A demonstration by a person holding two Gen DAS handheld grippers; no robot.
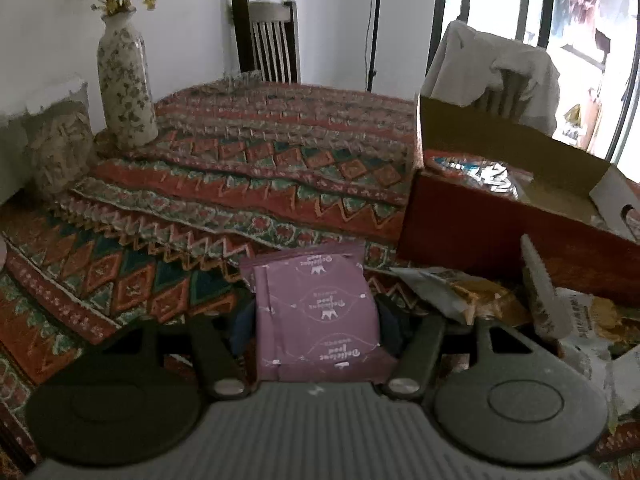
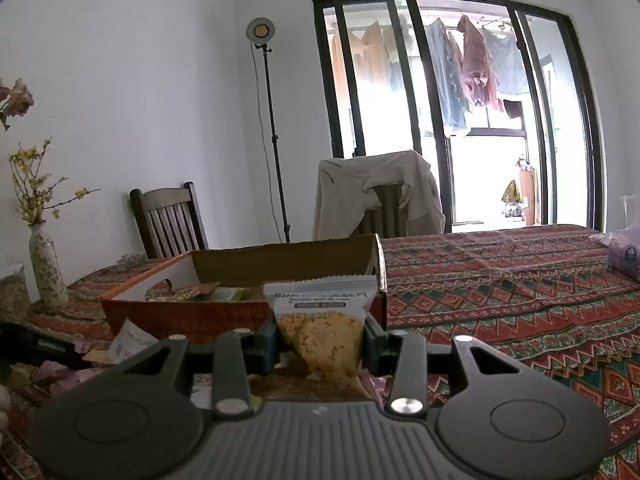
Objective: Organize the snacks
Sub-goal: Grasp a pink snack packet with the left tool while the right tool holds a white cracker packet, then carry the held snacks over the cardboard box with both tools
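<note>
The left gripper (image 1: pixel 318 320) has its dark fingers (image 1: pixel 240 330) on either side of a flat purple foil snack packet with white crown print (image 1: pixel 316 312), low in the middle of the left wrist view. The packet fills the gap from finger to finger and its sides meet the pads, so it reads as clamped, though the contact line itself is in shadow. Its long axis runs away from the fingers, up the frame, with the far edge lying over the red, green and orange patterned cloth of the table (image 1: pixel 224 184).

The right gripper (image 2: pixel 320 344), in the lower middle of its own view, has its fingers (image 2: pixel 266 344) pressed against both sides of a white snack pouch with a yellow picture panel (image 2: pixel 322 320). The pouch stands upright, its crimped top edge uppermost.

The relation that matters is box to packet. The open cardboard box with red outer walls (image 1: pixel 480 236) sits at the right of the left wrist view, up and to the right of the purple packet, with a silver-blue wrapper (image 1: pixel 480 176) already inside. In the right wrist view the same box (image 2: pixel 180 312) lies directly behind the white pouch, just beyond its top edge. By that, the right hand looks nearer to the opening and lined up with it; the left would need to swing rightward and clear the near wall.

Loose white and yellow wrappers (image 1: pixel 472 300) lie between the left fingers and the box.
</note>
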